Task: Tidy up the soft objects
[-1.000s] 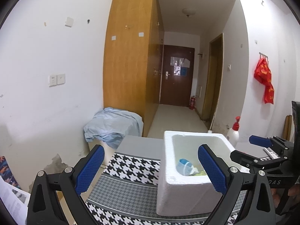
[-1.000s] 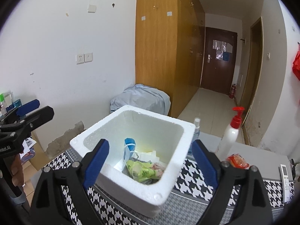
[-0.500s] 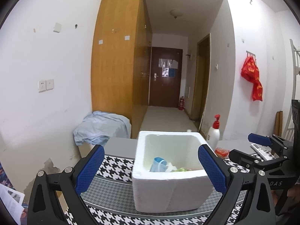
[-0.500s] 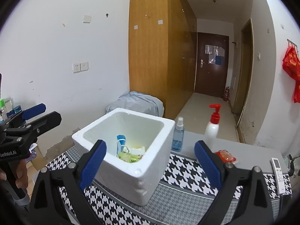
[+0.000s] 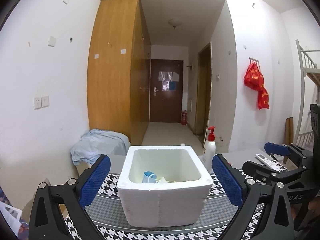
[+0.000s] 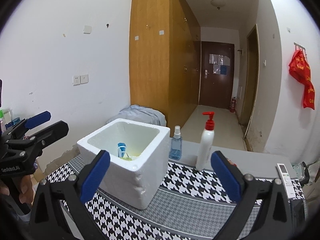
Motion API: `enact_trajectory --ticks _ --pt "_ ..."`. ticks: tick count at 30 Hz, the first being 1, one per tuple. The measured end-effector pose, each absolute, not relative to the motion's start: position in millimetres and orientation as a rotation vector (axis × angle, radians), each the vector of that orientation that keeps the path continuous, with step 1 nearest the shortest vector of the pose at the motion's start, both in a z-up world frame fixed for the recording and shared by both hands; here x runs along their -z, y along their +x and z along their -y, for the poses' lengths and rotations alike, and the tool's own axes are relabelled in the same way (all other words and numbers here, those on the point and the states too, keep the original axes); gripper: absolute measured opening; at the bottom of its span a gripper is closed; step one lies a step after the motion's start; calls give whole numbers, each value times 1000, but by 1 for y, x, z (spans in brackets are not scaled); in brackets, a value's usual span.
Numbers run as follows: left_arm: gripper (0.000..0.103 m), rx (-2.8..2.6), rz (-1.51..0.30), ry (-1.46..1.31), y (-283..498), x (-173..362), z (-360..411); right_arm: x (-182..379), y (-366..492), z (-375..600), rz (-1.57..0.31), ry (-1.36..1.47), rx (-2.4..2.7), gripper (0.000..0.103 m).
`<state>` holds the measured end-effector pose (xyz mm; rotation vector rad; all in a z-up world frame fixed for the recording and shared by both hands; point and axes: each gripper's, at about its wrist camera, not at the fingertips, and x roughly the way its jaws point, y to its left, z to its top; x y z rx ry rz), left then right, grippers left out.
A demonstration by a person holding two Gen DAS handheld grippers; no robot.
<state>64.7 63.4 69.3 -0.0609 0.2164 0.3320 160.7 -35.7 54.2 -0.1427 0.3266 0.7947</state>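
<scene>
White foam box [image 6: 128, 156] at lower centre of both views keeps the soft packets [image 6: 125, 156] together, so my right gripper [image 6: 160, 177], jaws just widened, and left gripper [image 5: 161, 180] gape empty before it.

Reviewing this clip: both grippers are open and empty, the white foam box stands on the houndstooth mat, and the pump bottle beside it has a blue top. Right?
Not quite. The pump bottle has a red top, plain in the right wrist view. The rest holds: left gripper and right gripper open and empty, foam box on the houndstooth mat.
</scene>
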Motion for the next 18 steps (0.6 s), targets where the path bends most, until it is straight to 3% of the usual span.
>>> enact_trajectory --ticks 18 --pt "102 -333 -171 -9 41 -57 -33 -34 135 69 -285 -96 -782 102"
